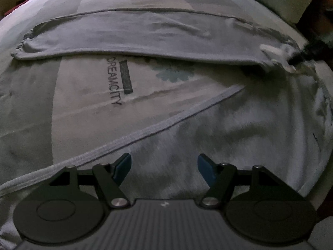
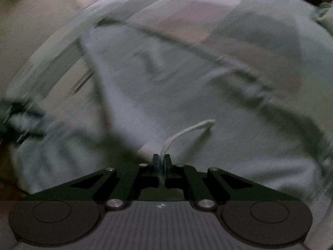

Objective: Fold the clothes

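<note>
on the bed, left wrist view:
left gripper [image 1: 164,169]: spread wide, nothing between its blue pads [image 1: 124,167], hovering just over grey cloth.
garment: grey sweatpants [image 1: 239,129] lay on the printed bedsheet [image 1: 87,95]; one leg [image 1: 135,35] stretched across the far side, the ribbed waistband edge [image 1: 145,131] ran diagonally toward the near left.
far right: a dark blurred shape [image 1: 308,52] touched the bunched cloth and white cord there; it was likely the other gripper, too smeared to be sure.
risk: with the left claw empty, one-sided pulling could have dragged the whole garment askew.

over the waist area, right wrist view:
right gripper [image 2: 162,159]: pressed together, pinching the white drawstring [image 2: 187,131], which curved away over the grey cloth.
picture: heavily blurred, so whether fabric was also caught could not be told.
risk: lifting by the cord alone could have pulled it through its channel or cinched the waistband, bunching the cloth rather than folding it; a thin cord could also have slipped free.
</note>
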